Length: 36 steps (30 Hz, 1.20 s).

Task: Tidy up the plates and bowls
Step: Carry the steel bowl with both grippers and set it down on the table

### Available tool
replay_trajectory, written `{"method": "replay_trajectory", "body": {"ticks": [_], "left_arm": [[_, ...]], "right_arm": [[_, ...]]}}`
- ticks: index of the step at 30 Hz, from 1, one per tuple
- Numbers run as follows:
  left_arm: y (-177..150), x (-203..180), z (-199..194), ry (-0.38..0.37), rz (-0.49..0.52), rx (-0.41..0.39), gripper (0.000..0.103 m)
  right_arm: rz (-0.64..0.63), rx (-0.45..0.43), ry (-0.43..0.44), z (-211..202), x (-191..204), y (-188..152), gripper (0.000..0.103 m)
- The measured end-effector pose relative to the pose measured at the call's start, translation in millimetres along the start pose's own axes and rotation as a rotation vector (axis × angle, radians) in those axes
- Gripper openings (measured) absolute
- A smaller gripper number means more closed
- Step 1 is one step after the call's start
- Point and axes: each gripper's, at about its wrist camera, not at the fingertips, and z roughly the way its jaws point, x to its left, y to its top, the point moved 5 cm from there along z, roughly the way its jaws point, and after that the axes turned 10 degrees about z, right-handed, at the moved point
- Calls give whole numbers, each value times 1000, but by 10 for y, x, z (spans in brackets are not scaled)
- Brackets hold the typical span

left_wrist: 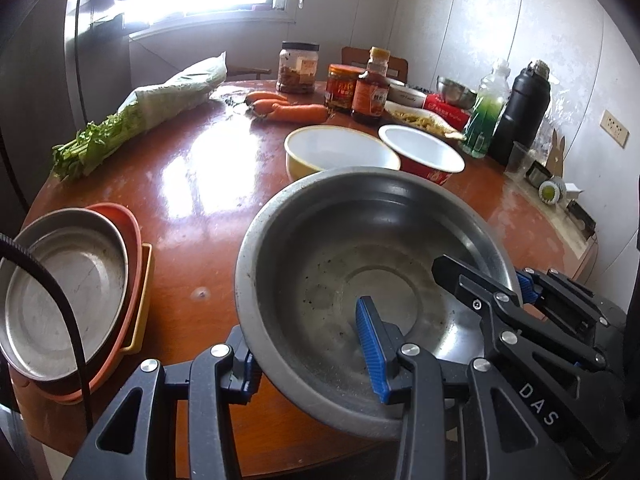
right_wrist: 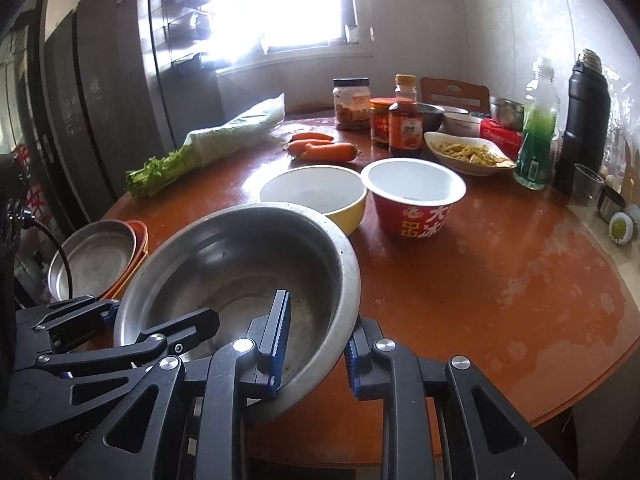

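Plate stack [left_wrist: 68,292] sits at 9 o'clock on the table [left_wrist: 192,184]. Both grippers have the steel bowl [left_wrist: 360,264] by its rim: left gripper [left_wrist: 308,354] clamps the near-left edge, right gripper [right_wrist: 316,344] the near-right. Yellow bowl [left_wrist: 340,148] and red bowl [left_wrist: 420,152] are at 12.

Looking like a home dining corner: round reddish tabletop [right_wrist: 500,280] sitting under a bright window [right_wrist: 288,0], carrying carrots [right_wrist: 324,148], bagged greens [left_wrist: 160,100], sauce jars [left_wrist: 340,88], a thermos [right_wrist: 586,120], with a wall socket [left_wrist: 616,128] showing nearby.
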Motion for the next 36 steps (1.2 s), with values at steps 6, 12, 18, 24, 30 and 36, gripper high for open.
{"method": "replay_trajectory", "body": {"ticks": [6,12,18,24,30,36], "left_arm": [[-66,25,81,0,3,25,42],[-91,58,150,2,-7,36,42],[-72,94,173,14,-13,26,42],[-45,110,198,36,-7,24,42],[-25,124,197,69,1,13,42],[-21,158,153,68,-21,-3,43]], "right_arm": [[-9,32,-2,94,9,-84,26],[-5,44,5,174,1,-111,26],[7,31,21,203,6,-113,26],[24,33,30,250,-20,-95,26],[36,33,23,289,-30,-96,27],[53,26,43,261,-32,-80,41]]}}
